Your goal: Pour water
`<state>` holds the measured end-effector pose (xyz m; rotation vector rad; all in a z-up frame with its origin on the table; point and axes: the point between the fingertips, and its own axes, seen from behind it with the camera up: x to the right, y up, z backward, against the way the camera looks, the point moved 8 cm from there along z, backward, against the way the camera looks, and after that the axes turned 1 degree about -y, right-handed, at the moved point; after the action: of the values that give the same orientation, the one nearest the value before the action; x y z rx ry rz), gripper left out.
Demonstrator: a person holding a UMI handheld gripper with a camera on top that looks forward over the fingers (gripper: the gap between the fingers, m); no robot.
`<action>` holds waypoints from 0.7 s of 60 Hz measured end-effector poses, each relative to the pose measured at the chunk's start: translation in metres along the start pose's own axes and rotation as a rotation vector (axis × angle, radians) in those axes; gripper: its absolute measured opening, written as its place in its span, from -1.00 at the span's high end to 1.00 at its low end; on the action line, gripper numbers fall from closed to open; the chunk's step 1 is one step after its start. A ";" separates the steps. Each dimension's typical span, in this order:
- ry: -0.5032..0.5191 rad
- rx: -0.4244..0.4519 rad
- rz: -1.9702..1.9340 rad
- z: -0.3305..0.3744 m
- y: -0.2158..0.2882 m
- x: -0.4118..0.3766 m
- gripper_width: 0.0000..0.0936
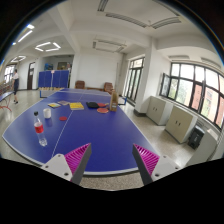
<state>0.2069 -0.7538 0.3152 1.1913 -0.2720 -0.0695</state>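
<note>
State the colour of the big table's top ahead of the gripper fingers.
Blue, with white line markings: the large table-tennis-style table, seen in the gripper view.

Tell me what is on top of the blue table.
On the blue table: a red-labelled bottle, a white cup, and yellow, dark and orange items farther back. The open gripper hovers at its near edge. What the far items hide is unseen.

We see our gripper (pixel 110 160) with its fingers apart and nothing between them, above the near edge of the blue table (pixel 100 135). Straight ahead the tabletop lies bare, so we could pass forward freely. To the left stand a red-labelled bottle (pixel 40 128) and a small cup (pixel 43 141) just beside it. Farther off, yellow items (pixel 76 105), a dark object (pixel 92 104) and something orange (pixel 103 109) lie across the table's middle.
</note>
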 end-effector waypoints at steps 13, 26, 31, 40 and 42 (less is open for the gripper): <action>0.001 -0.051 0.019 0.009 -0.045 -0.020 -0.82; 0.070 -0.121 0.040 0.018 -0.119 -0.096 -0.82; 0.099 -0.144 0.035 0.012 -0.135 -0.145 -0.83; 0.174 -0.141 0.018 -0.015 -0.132 -0.255 -0.82; 0.191 -0.132 0.005 -0.031 -0.114 -0.279 -0.83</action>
<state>-0.0448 -0.7136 0.1512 1.0573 -0.1010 0.0307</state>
